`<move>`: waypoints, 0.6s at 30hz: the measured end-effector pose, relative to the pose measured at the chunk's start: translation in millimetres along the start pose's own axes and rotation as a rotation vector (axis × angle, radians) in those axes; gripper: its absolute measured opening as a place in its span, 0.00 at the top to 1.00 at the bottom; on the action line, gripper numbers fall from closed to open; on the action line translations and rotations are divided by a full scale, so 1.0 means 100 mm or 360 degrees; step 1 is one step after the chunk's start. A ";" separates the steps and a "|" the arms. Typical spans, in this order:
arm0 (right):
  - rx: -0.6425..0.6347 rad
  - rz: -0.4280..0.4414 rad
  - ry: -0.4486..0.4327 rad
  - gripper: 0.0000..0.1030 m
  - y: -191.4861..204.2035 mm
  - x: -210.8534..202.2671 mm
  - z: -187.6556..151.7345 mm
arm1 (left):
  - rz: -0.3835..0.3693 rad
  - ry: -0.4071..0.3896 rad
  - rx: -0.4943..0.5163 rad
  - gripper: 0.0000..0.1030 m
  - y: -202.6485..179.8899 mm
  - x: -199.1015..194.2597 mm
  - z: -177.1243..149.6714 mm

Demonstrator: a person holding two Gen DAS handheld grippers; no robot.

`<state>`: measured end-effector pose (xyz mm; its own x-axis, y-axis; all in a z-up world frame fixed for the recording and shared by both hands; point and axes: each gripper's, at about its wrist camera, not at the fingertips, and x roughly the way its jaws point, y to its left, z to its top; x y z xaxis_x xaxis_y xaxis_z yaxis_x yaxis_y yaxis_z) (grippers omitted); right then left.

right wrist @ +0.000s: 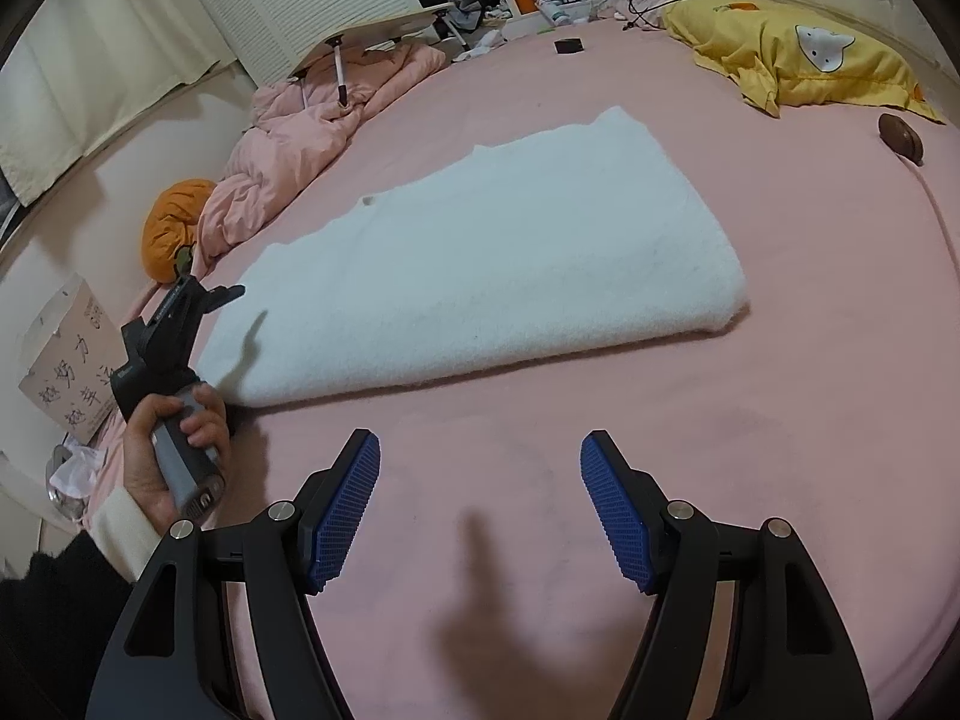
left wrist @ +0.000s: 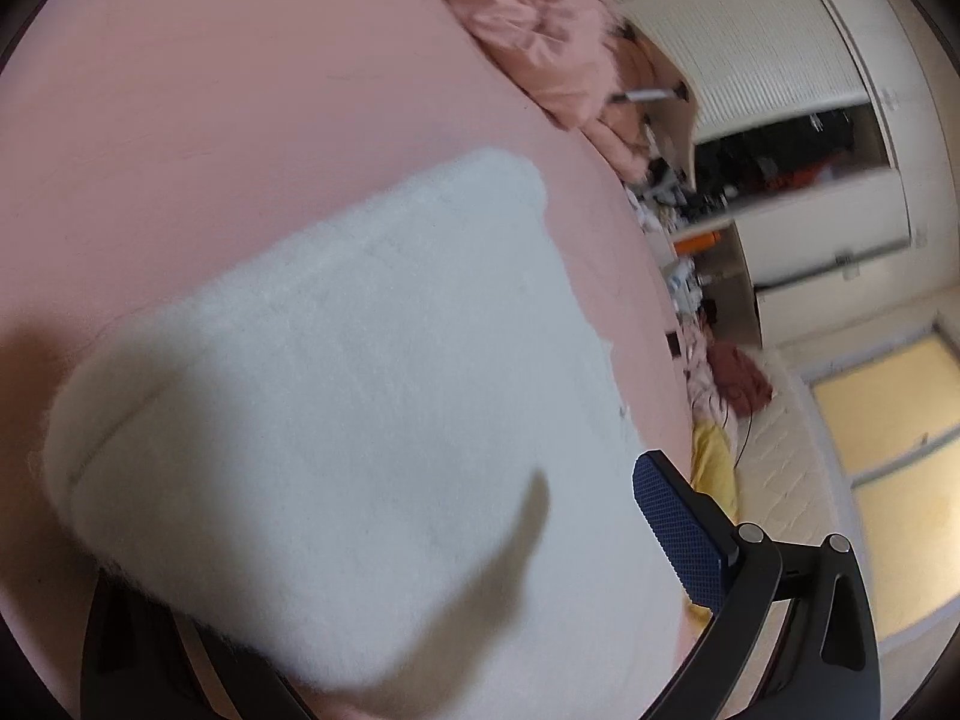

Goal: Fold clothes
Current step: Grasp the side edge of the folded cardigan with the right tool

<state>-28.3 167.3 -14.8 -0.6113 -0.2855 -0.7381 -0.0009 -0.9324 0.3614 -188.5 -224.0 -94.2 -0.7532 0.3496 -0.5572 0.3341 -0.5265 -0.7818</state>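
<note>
A white fluffy garment [right wrist: 480, 258] lies folded into a long thick slab on the pink bed sheet [right wrist: 780, 360]. My right gripper [right wrist: 480, 444] hovers open over bare sheet just in front of the garment's near fold, with nothing between its blue pads [right wrist: 618, 516]. A hand [right wrist: 174, 450] holds my left gripper [right wrist: 225, 294] at the garment's left end. In the left wrist view the garment [left wrist: 360, 390] fills the frame, blurred. The left gripper [left wrist: 480, 468] stands wide open; only one of its fingers [left wrist: 678, 534] shows, and the cloth hides the other.
A crumpled pink duvet [right wrist: 300, 138] with a small folding table [right wrist: 384, 27] on it lies at the bed's far left, next to an orange cushion [right wrist: 174, 222]. A yellow pillow [right wrist: 798, 60] sits at the far right, with a small dark object [right wrist: 900, 135] near it. A cardboard box [right wrist: 66, 348] stands at the left.
</note>
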 end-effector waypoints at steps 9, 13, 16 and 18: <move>0.0767 0.0523 0.0068 0.30 -0.69 0.19 0.21 | 0.0203 0.0061 0.0216 0.02 -0.11 -0.24 -0.10; 0.1528 0.0665 0.0130 0.22 -1.22 0.54 -0.01 | 0.0586 -0.0174 0.0435 0.02 -0.15 -0.65 -0.16; 0.1687 0.0568 0.0104 0.22 -1.28 0.67 -0.01 | 0.0854 -0.0329 0.0723 0.02 -0.39 -0.79 -0.17; 0.1763 0.0479 0.0070 0.14 -1.23 0.70 0.05 | 0.0998 -0.0342 0.0926 0.02 -0.59 -0.72 -0.18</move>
<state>-75.2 263.1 -108.2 -0.6767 -0.4915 -0.5482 -0.5684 -0.1245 0.8133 -143.6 -204.2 -13.1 -0.6378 -0.2587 -0.7255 0.4240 -0.9043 -0.0503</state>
